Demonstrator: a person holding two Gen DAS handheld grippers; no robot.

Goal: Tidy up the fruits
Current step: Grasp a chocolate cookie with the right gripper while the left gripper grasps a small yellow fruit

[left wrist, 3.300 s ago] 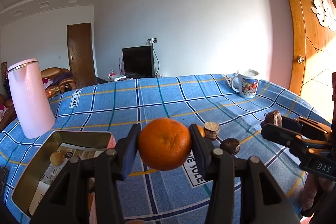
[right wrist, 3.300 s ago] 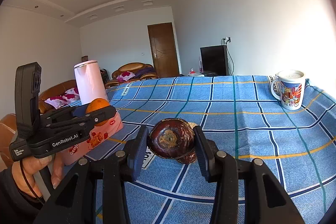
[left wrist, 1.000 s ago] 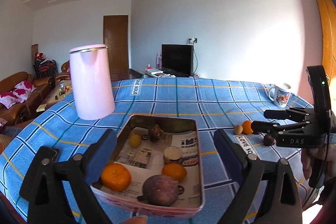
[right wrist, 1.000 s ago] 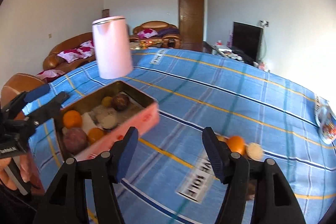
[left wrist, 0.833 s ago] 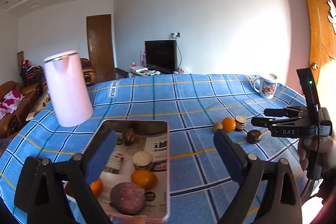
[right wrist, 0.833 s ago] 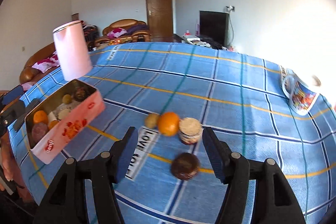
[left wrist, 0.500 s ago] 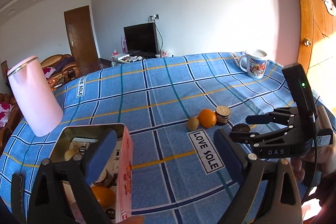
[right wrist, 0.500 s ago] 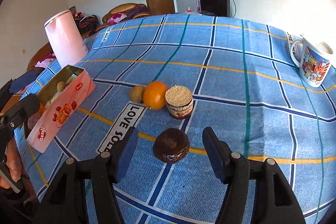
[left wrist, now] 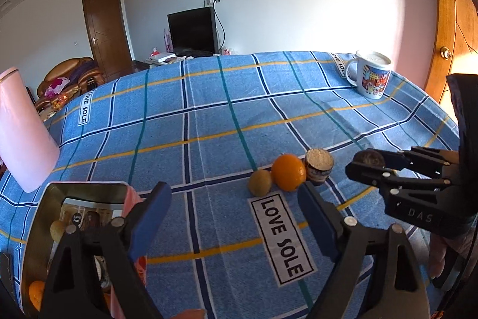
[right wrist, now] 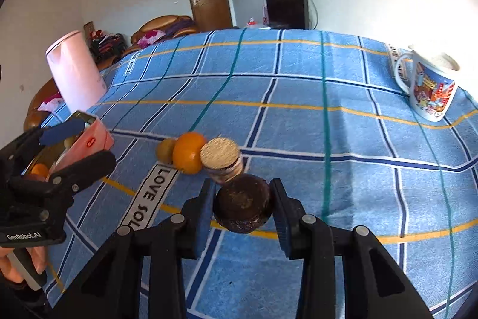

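The right gripper (right wrist: pixel 242 207) has its blue-padded jaws pressed against both sides of a dark brown, rough-skinned round fruit (right wrist: pixel 243 207), which sits low over the blue plaid tablecloth (right wrist: pixel 298 121); whether the fruit still touches the cloth cannot be told. In the left wrist view the same gripper (left wrist: pixel 363 163) reaches in from the right with the dark fruit (left wrist: pixel 368 159) showing at its tip. Just beyond the held fruit stands a short cut piece with a pale, grainy top and dark skin (right wrist: pixel 222 159), and touching it on the left is an orange (right wrist: pixel 188 153), with a small yellow-green fruit (right wrist: pixel 166 151) against the orange's far left side. These three form a short row beside a white "LOVE SOLE" label (left wrist: pixel 280 238) printed on the cloth. The left gripper (left wrist: pixel 234 221) is closing but its jaws are still spread wide, with nothing between them but bare cloth and the label; the row of fruit lies just beyond its tips. At the near left sits a pink metal tin (left wrist: pixel 89 189), lined with printed paper and holding several fruits, among them an orange one (left wrist: pixel 36 290) at its near end. A tall pink jug (right wrist: pixel 74 73) stands at the far left, and a white mug with a cartoon print (right wrist: pixel 430 88) stands at the far right of the table.
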